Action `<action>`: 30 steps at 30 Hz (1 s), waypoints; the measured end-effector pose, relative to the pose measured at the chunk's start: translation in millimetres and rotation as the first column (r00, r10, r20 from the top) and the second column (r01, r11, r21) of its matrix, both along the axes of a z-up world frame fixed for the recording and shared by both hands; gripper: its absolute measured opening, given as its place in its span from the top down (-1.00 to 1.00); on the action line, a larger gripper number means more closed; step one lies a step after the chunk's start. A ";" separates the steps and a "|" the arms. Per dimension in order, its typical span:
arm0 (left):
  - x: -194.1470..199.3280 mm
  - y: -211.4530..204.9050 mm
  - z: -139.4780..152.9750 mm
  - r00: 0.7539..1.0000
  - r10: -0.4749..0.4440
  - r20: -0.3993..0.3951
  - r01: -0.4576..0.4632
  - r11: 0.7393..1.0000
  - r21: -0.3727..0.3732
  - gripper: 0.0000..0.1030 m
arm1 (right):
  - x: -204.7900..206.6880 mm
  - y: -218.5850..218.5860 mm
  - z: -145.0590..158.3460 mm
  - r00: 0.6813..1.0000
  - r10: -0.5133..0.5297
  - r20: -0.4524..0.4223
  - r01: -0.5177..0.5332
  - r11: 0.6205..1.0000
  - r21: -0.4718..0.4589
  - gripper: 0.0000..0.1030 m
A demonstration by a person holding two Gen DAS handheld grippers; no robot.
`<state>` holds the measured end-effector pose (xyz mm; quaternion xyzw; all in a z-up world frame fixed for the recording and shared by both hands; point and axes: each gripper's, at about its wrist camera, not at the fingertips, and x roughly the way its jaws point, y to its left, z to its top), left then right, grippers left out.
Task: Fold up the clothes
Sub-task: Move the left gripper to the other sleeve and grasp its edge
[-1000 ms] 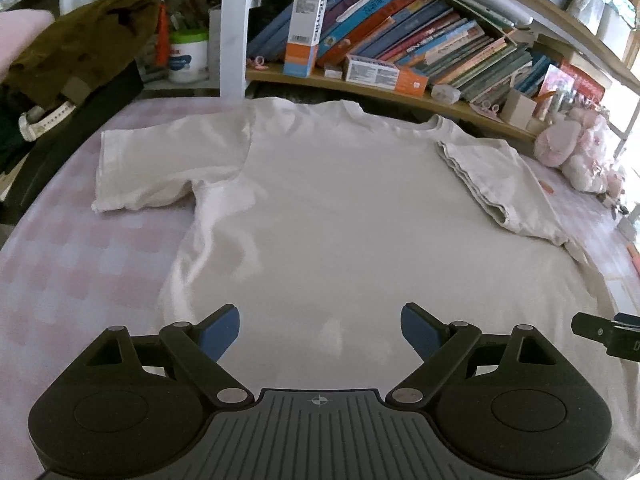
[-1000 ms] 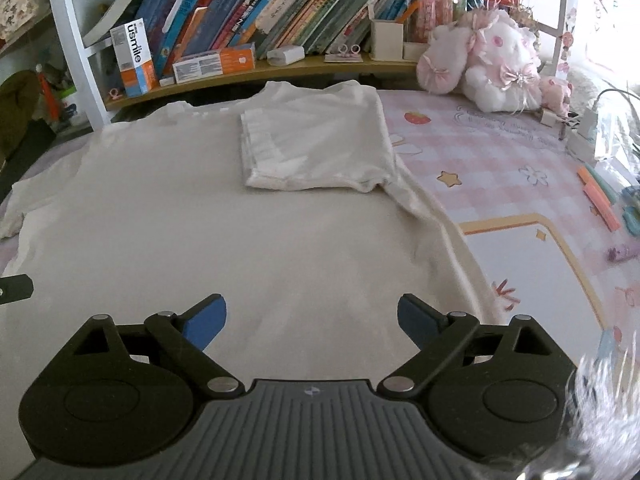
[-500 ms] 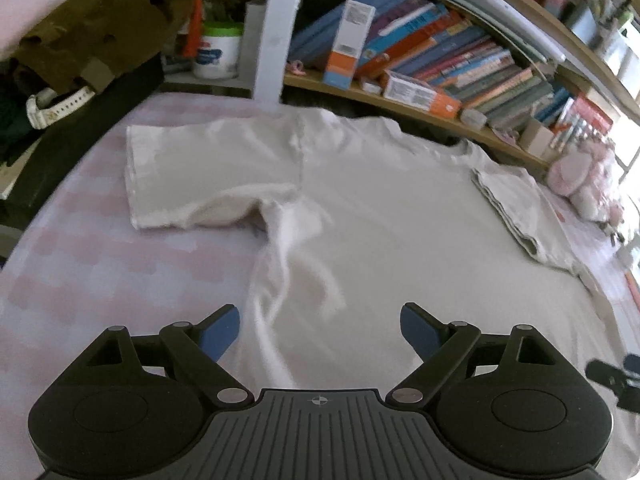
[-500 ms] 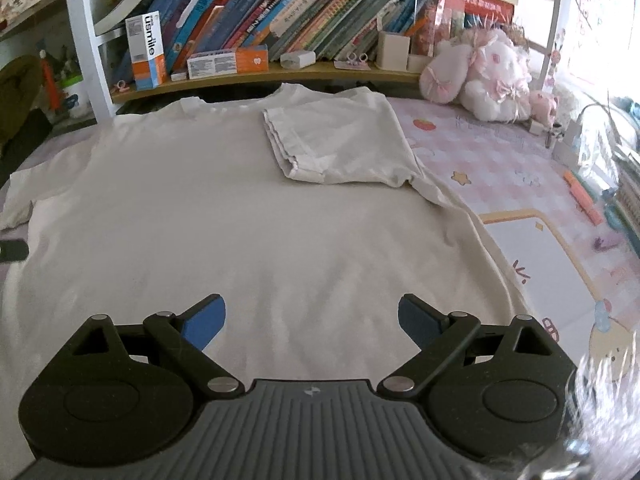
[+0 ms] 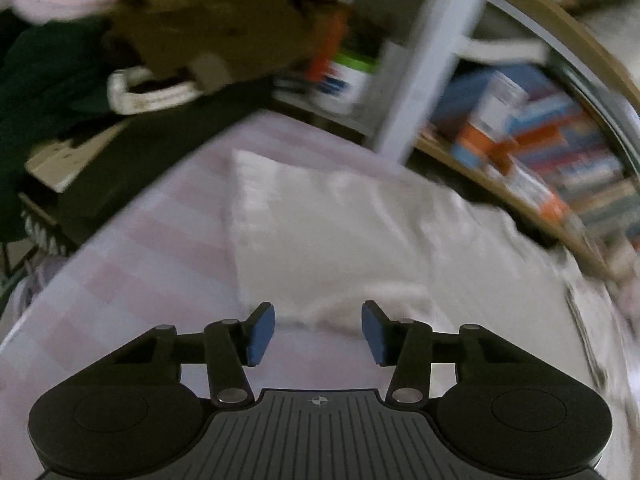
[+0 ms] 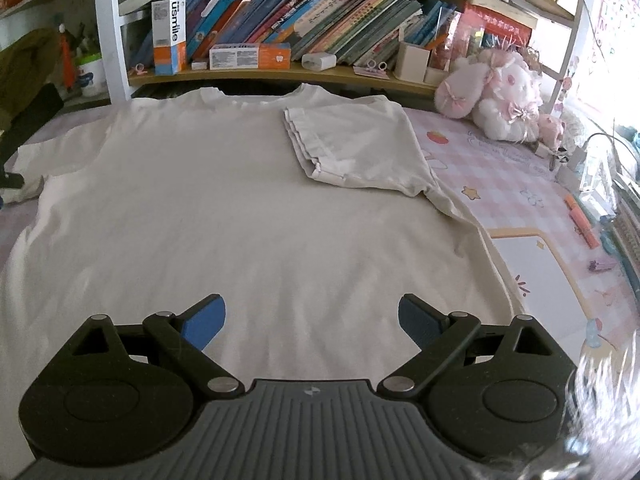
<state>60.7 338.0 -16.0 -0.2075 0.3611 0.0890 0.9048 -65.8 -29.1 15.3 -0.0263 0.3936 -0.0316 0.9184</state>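
Observation:
A cream T-shirt (image 6: 240, 208) lies flat, front up, on a pink checked cover (image 6: 500, 168). One sleeve (image 6: 360, 148) is folded in over the chest. The other sleeve (image 5: 320, 232) lies spread out flat. In the blurred left wrist view, my left gripper (image 5: 318, 332) hangs just short of that sleeve's near edge. Its jaws are closing, and the sleeve's hem and bare cover lie between the pads without being pinched. My right gripper (image 6: 312, 320) stands open over the lower body of the shirt with nothing held.
A bookshelf (image 6: 280, 76) full of books runs along the back. A pink plush toy (image 6: 496, 96) sits at the back right. Pens (image 6: 584, 224) and cables lie at the right edge. A brown garment (image 5: 224, 28) and dark clothes are piled at the left.
My left gripper has swung left from the shirt's body to the spread sleeve, rolled, and its jaws have narrowed. The right gripper has shifted a little and stays open.

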 end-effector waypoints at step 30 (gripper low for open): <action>50.3 20.9 4.9 0.980 0.137 0.141 -0.120 0.985 -0.125 0.93 | 10.5 -8.5 -8.0 0.999 0.024 -0.037 -0.024 1.000 -0.012 -0.82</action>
